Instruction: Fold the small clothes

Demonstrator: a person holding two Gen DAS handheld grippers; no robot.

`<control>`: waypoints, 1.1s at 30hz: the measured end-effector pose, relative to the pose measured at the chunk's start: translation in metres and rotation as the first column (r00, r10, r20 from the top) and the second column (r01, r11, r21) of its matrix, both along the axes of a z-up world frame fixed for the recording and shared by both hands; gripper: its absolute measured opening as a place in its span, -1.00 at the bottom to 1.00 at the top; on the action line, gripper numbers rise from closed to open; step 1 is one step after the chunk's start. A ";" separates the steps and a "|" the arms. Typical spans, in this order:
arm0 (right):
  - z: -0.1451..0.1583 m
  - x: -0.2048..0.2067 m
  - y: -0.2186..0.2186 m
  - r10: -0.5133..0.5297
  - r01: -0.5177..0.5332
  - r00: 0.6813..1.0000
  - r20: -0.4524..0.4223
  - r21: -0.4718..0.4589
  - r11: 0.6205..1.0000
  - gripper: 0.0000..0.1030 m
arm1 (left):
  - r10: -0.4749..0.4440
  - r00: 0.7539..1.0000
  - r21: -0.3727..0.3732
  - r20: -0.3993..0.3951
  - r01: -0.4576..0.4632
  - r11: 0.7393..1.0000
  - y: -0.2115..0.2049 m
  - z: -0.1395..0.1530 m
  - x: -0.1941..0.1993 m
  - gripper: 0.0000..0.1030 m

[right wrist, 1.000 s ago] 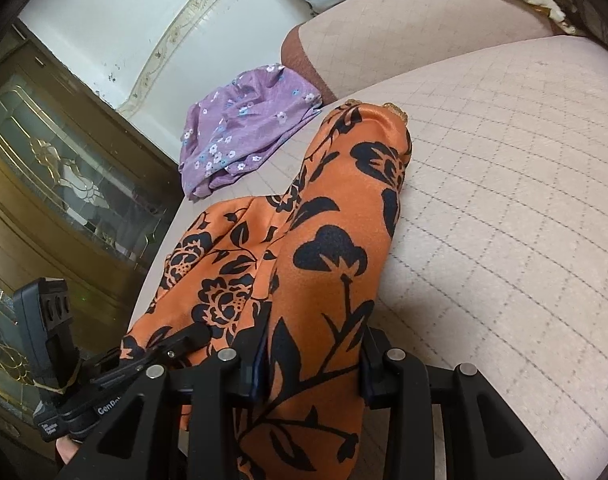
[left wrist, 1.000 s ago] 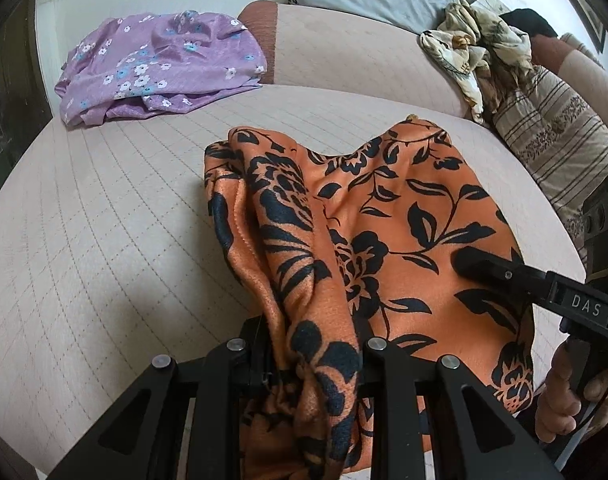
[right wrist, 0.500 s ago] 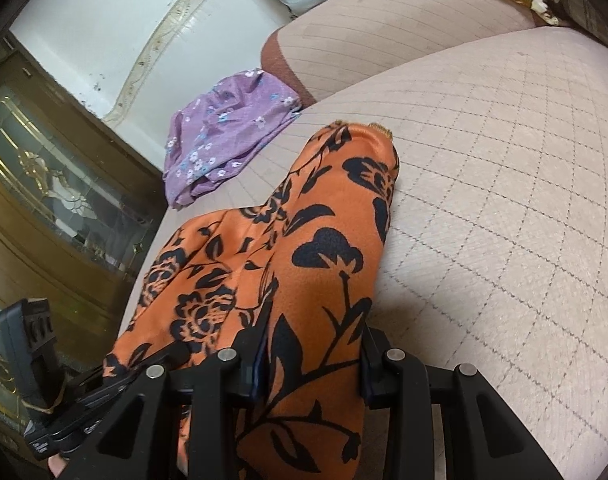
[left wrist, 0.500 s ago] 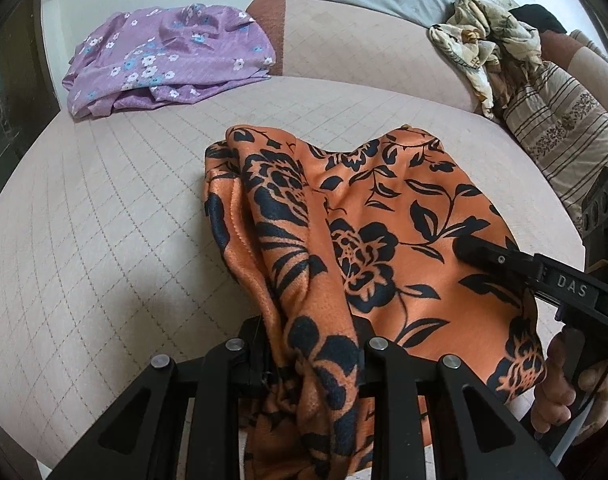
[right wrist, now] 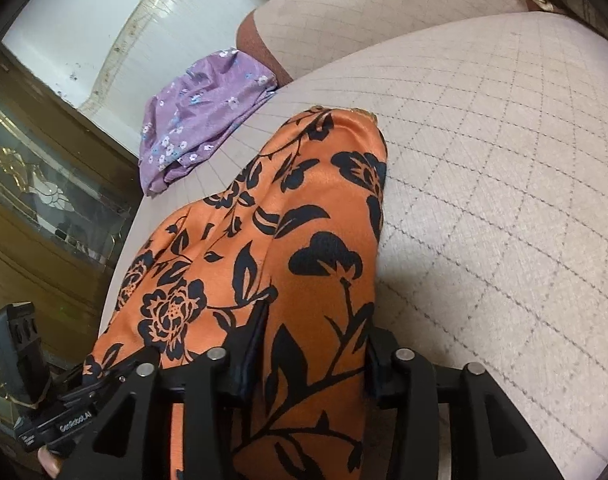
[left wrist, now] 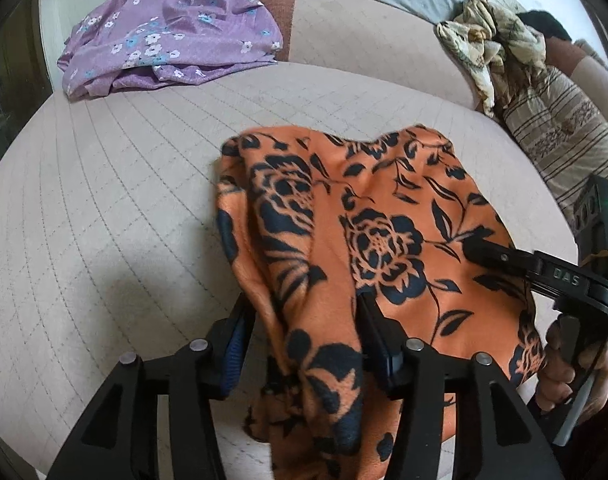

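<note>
Both tools' jaws, just opening, straddle orange cloth

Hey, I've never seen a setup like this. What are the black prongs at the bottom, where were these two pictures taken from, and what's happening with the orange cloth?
There is no robot. A person holds a two-fingered gripper in each hand, each with a camera looking along its fingers. One picture is from the left gripper, the other from the right gripper. An orange cloth lies on a beige cushion, its near edge between both pairs of jaws. Both pairs have just been opening: the left shows a gap beside the cloth, and whether the right pinches it is unclear. A purple cloth lies behind.
</note>
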State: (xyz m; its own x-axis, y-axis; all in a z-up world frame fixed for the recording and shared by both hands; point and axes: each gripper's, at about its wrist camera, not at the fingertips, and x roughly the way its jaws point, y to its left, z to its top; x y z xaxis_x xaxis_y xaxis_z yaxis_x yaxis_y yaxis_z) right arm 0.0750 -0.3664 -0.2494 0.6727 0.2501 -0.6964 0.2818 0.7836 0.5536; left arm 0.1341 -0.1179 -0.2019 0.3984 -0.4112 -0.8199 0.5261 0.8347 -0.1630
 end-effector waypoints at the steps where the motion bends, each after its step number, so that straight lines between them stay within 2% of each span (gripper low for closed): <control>1: 0.005 -0.001 0.000 -0.001 0.001 1.000 -0.008 -0.007 1.000 -0.04 | 0.006 1.000 -0.005 0.006 -0.006 1.000 0.003 0.002 0.002 0.07; 3: 0.016 -0.002 0.002 -0.007 0.006 1.000 -0.016 -0.054 0.999 -0.03 | 0.023 0.999 -0.011 0.025 -0.022 1.000 0.008 0.007 0.006 0.07; 5: 0.035 -0.007 0.002 -0.049 0.054 0.998 0.044 -0.132 0.990 0.01 | 0.022 0.999 -0.020 0.046 -0.021 1.000 0.010 0.013 0.007 0.07; 9: 0.061 -0.008 -0.002 -0.076 0.099 0.983 0.170 -0.130 0.987 0.00 | 0.027 0.992 -0.002 0.122 -0.027 1.000 0.007 0.022 0.008 0.09; 11: 0.068 0.002 0.004 -0.057 0.084 0.980 0.192 -0.137 0.987 -0.10 | 0.027 0.988 0.022 0.149 -0.030 0.999 0.003 0.022 0.012 0.12; 12: 0.067 0.009 0.007 -0.046 0.073 0.981 0.189 -0.143 0.987 -0.22 | 0.026 0.988 0.041 0.155 -0.033 0.999 -0.001 0.019 0.014 0.16; 15: 0.051 0.037 0.017 -0.023 0.043 0.993 0.116 -0.166 0.985 -0.24 | 0.017 0.988 0.104 0.151 -0.033 0.994 -0.006 0.007 0.021 0.20; 18: 0.012 0.066 0.014 -0.037 0.030 0.999 -0.040 -0.148 0.989 -0.26 | 0.019 0.989 0.136 0.148 -0.040 0.990 -0.008 -0.006 0.026 0.43; 19: 0.002 0.068 0.010 -0.048 0.042 0.998 -0.045 -0.126 0.991 -0.26 | 0.025 0.988 0.140 0.151 -0.046 0.989 -0.008 -0.009 0.028 0.52; 20: 0.001 0.067 0.008 -0.055 0.053 0.998 -0.019 -0.105 0.993 -0.26 | 0.030 0.988 0.142 0.153 -0.052 0.988 -0.007 -0.012 0.029 0.56; 22: 0.004 0.067 0.007 -0.050 0.048 0.999 -0.020 -0.096 0.994 -0.26 | 0.039 0.989 0.125 0.142 -0.057 0.990 -0.005 -0.016 0.033 0.63; 25: 0.014 0.057 0.014 -0.037 0.035 0.999 -0.012 -0.139 0.990 -0.24 | 0.072 0.992 0.078 0.101 -0.080 0.994 0.001 -0.019 0.039 0.67; 27: 0.024 0.042 0.016 -0.038 0.039 0.999 0.010 -0.126 0.991 -0.23 | 0.088 0.992 0.064 0.093 -0.094 0.993 0.004 -0.019 0.038 0.67; 33: 0.059 -0.007 0.033 0.005 0.007 0.998 0.068 -0.180 0.984 -0.23 | 0.096 0.979 0.132 0.177 -0.121 0.984 0.007 -0.003 0.005 0.66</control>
